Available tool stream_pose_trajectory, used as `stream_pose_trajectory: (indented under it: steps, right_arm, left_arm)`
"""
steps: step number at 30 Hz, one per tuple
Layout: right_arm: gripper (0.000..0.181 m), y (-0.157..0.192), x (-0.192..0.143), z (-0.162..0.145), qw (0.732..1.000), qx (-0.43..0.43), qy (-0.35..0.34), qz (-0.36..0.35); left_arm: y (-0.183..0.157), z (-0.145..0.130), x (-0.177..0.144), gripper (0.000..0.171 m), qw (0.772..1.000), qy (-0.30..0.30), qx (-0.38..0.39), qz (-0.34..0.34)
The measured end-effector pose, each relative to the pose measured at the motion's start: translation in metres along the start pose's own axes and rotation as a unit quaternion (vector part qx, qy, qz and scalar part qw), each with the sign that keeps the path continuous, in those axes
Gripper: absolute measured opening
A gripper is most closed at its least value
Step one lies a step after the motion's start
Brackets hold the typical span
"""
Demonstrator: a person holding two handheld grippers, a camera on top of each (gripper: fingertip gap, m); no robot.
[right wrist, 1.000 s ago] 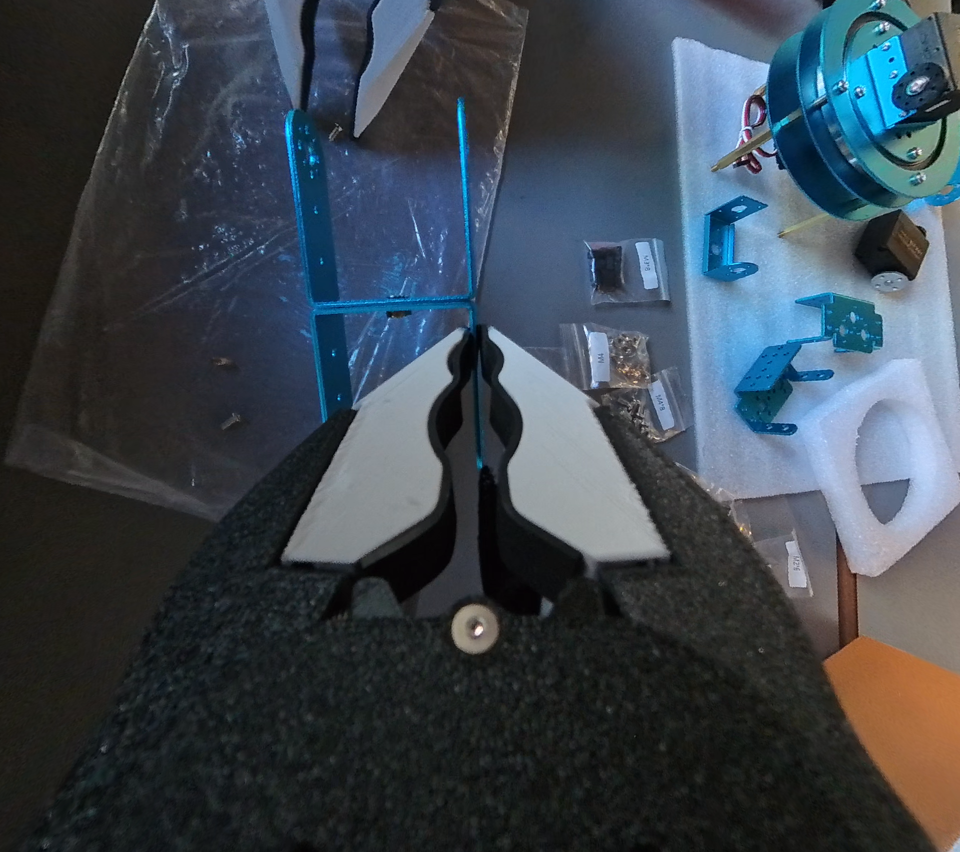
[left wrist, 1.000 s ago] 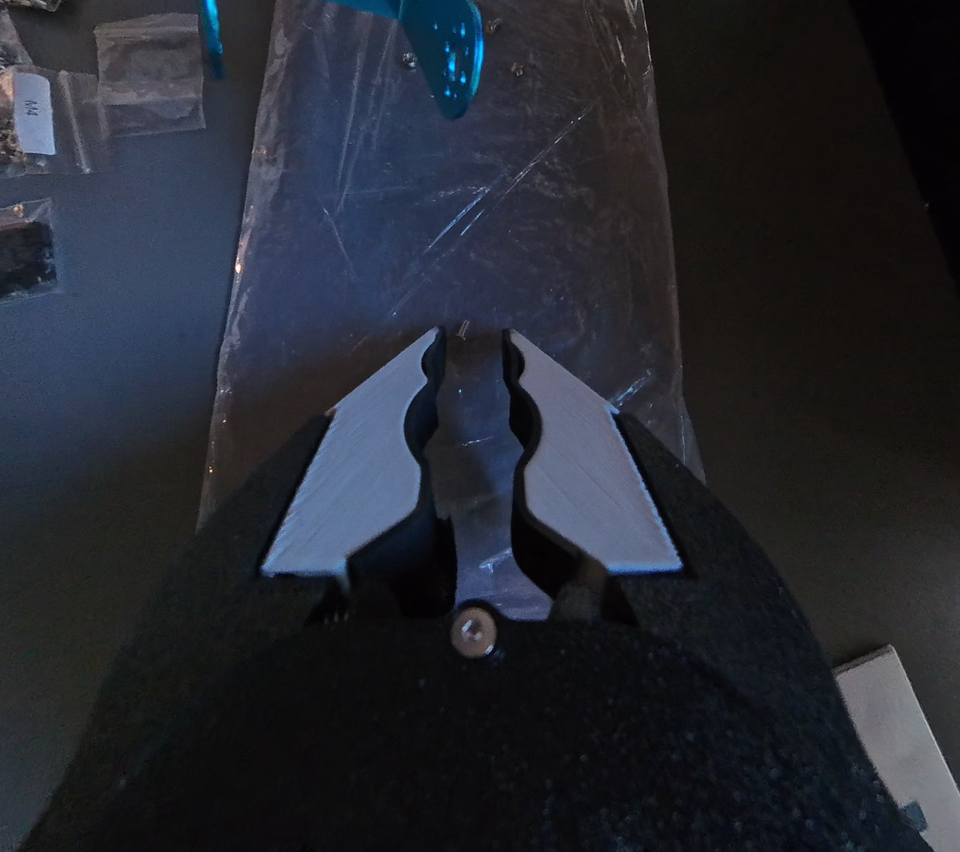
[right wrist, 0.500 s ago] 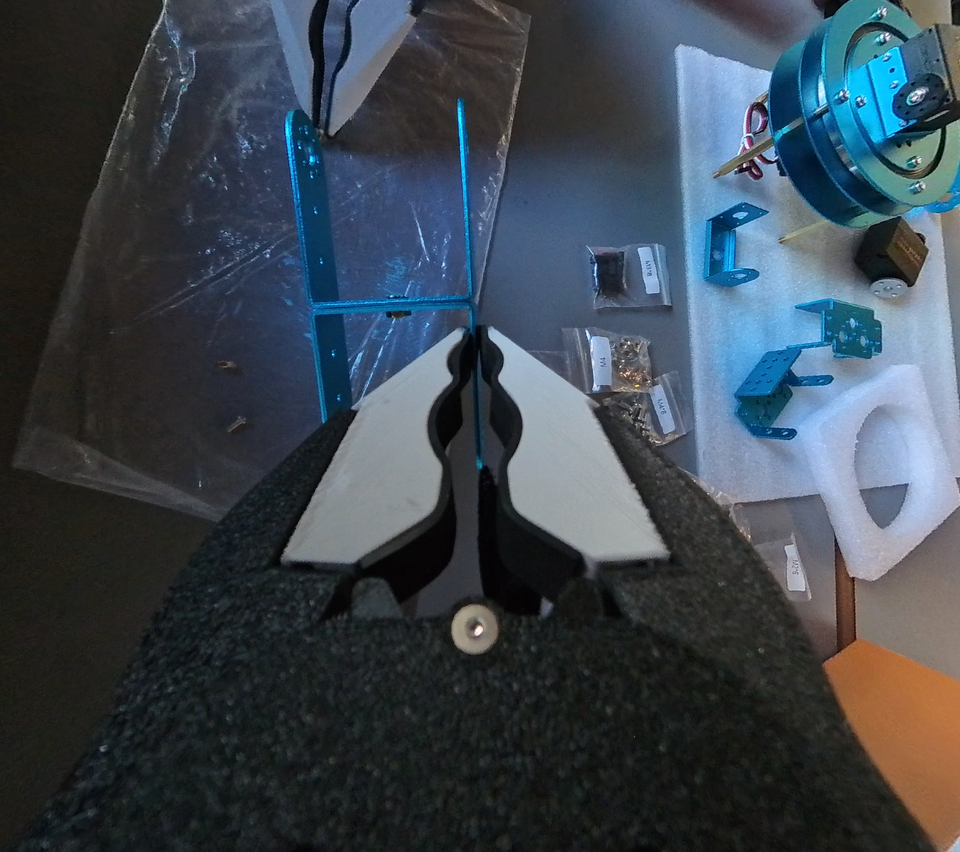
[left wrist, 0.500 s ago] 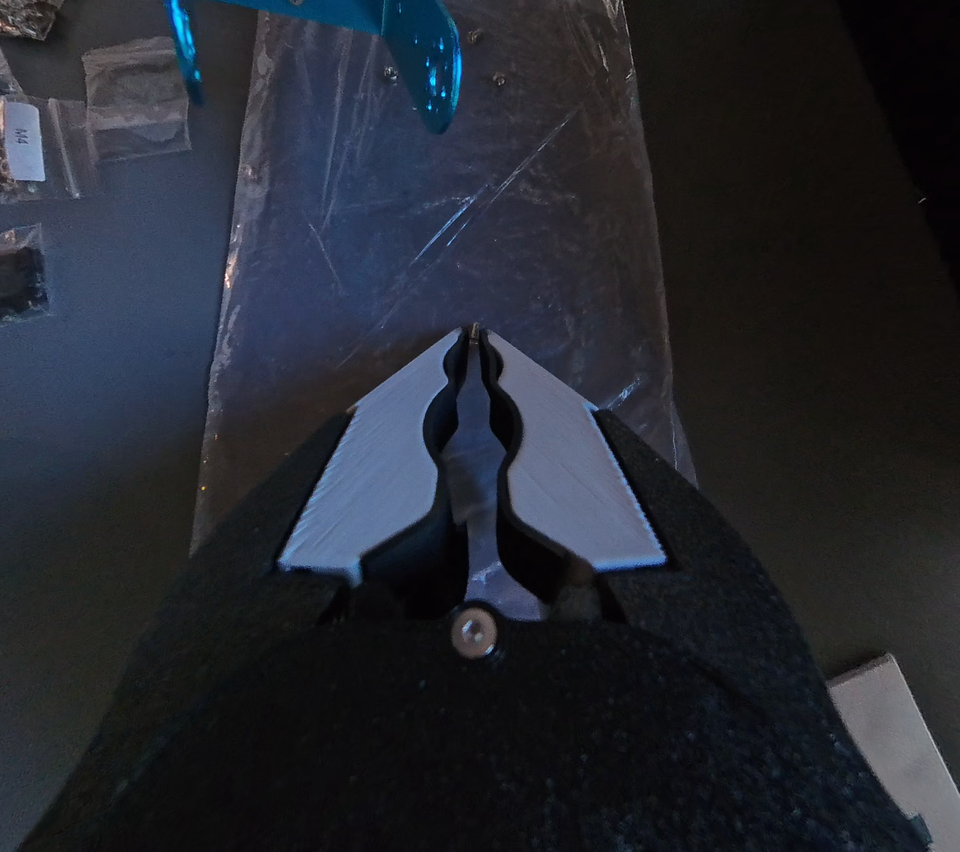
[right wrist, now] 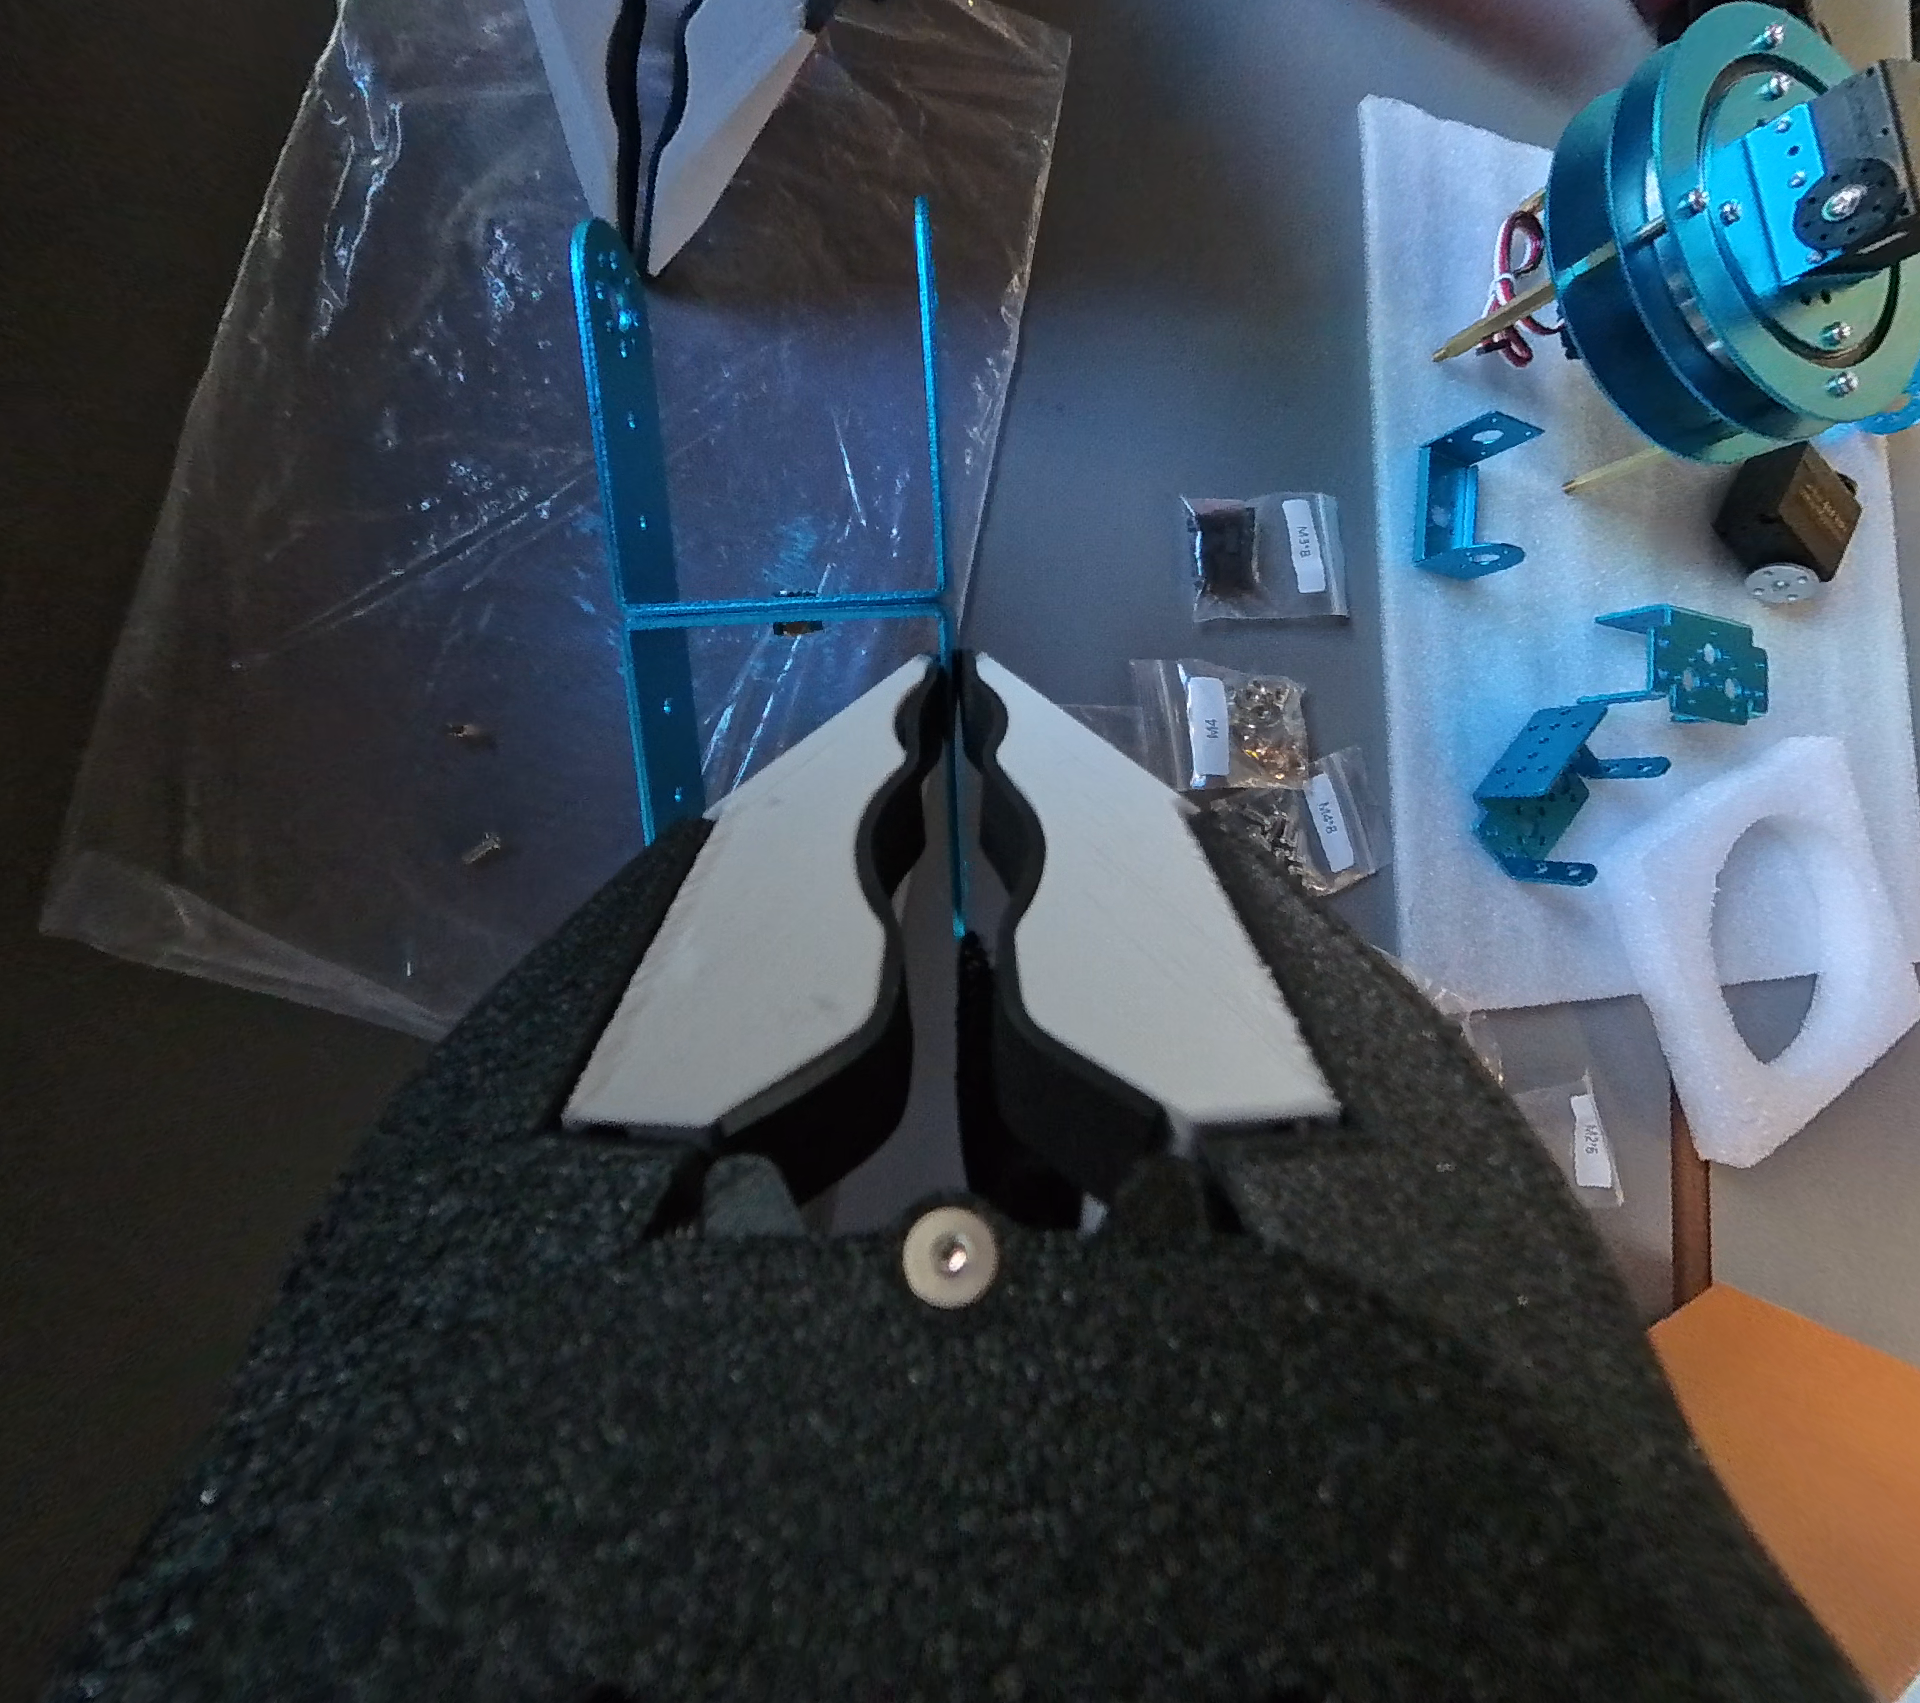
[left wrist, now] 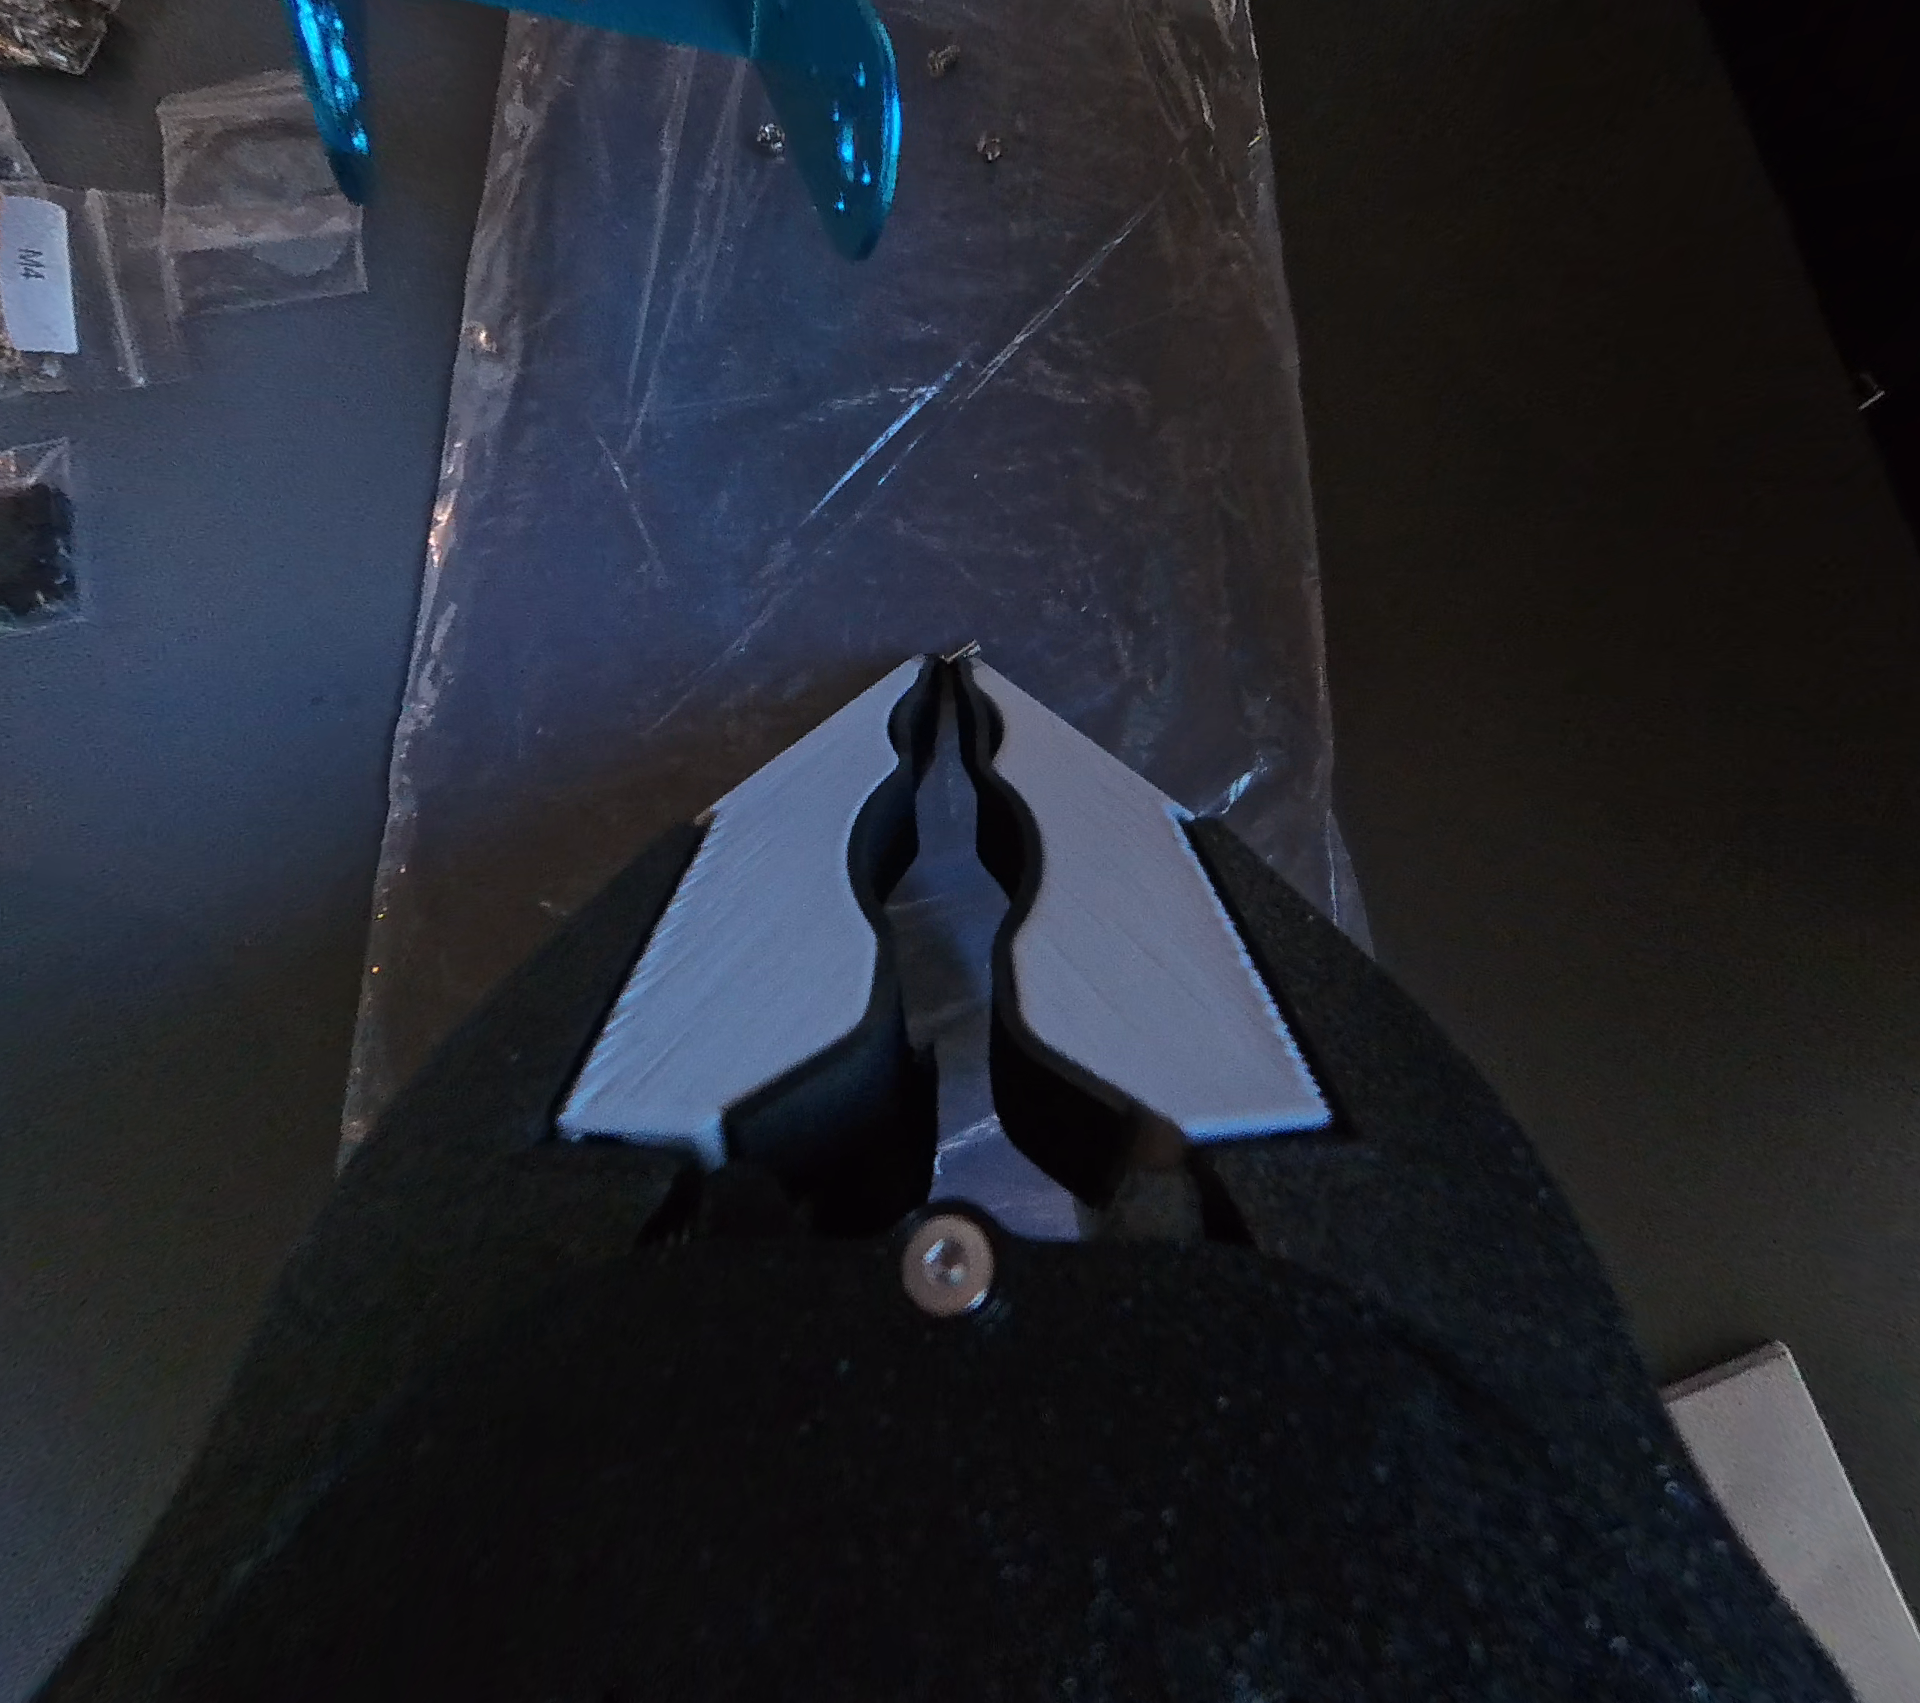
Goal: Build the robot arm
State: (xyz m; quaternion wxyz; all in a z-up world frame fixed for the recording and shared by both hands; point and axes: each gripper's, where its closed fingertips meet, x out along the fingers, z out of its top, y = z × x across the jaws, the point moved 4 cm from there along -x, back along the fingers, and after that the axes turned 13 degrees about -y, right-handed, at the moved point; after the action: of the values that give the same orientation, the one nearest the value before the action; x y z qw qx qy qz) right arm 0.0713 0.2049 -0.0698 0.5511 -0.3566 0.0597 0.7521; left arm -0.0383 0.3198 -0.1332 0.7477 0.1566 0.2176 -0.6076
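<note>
On the plastic sheet (right wrist: 312, 510), two loose screws (right wrist: 468, 731)

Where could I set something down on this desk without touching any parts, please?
Bare grey desk lies between the clear plastic sheet and the white foam pad. Nearer, small parts bags crowd that gap; blue brackets fill the foam.

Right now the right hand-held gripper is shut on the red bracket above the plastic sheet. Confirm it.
Not quite: the bracket is blue, as the right wrist view shows. The right hand-held gripper is shut on its thin edge, above the plastic sheet.
</note>
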Motion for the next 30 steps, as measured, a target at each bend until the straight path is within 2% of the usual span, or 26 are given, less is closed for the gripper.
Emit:
stream_pose_trajectory:
  steps: [4,7,11,14,16,18,20,22,23,25,27,30]
  right_arm:
    - [0.001,0.001,0.001,0.000,1.000,0.000,0.001,0.000]
    - [0.001,0.000,0.001,0.000,1.000,0.001,0.002,-0.004]
    - [0.001,0.002,0.003,-0.001,1.000,0.012,0.015,-0.019]
    - [0.001,0.002,0.007,0.003,0.998,0.058,0.003,-0.026]
    - [0.001,0.003,0.012,0.005,0.995,0.093,-0.028,-0.020]
    - [0.001,0.008,0.017,0.006,0.991,0.123,-0.059,0.004]
    - [0.001,0.015,0.018,0.018,0.981,0.154,-0.112,0.030]
    - [0.000,0.023,0.014,0.037,0.959,0.194,-0.194,0.074]
    - [0.001,0.028,0.012,0.046,0.942,0.215,-0.236,0.100]
    - [0.001,0.031,0.011,0.053,0.919,0.249,-0.277,0.126]
    - [0.001,0.035,0.004,0.065,0.896,0.253,-0.334,0.146]
    - [0.001,0.036,-0.006,0.077,0.872,0.264,-0.381,0.159]
  left_arm:
    - [-0.002,0.001,0.002,0.000,1.000,-0.001,0.001,-0.008]
    - [-0.003,0.002,0.002,0.000,1.000,0.001,0.008,0.011]
    - [-0.005,0.002,0.001,0.000,0.996,0.003,0.018,0.082]
    - [-0.003,0.009,-0.007,0.000,0.985,-0.017,0.034,0.171]
    - [-0.001,0.021,-0.020,0.000,0.970,-0.055,0.034,0.233]
    - [0.001,0.039,-0.039,0.000,0.947,-0.105,0.048,0.301]
    - [-0.001,0.059,-0.054,0.000,0.922,-0.152,0.070,0.349]
    - [-0.009,0.081,-0.061,0.000,0.903,-0.195,0.103,0.368]
    - [-0.013,0.092,-0.062,0.000,0.894,-0.205,0.124,0.379]
    - [-0.021,0.112,-0.061,0.000,0.878,-0.218,0.171,0.391]
    - [-0.029,0.132,-0.060,0.000,0.856,-0.218,0.225,0.412]
    - [-0.038,0.153,-0.052,0.000,0.831,-0.212,0.289,0.426]
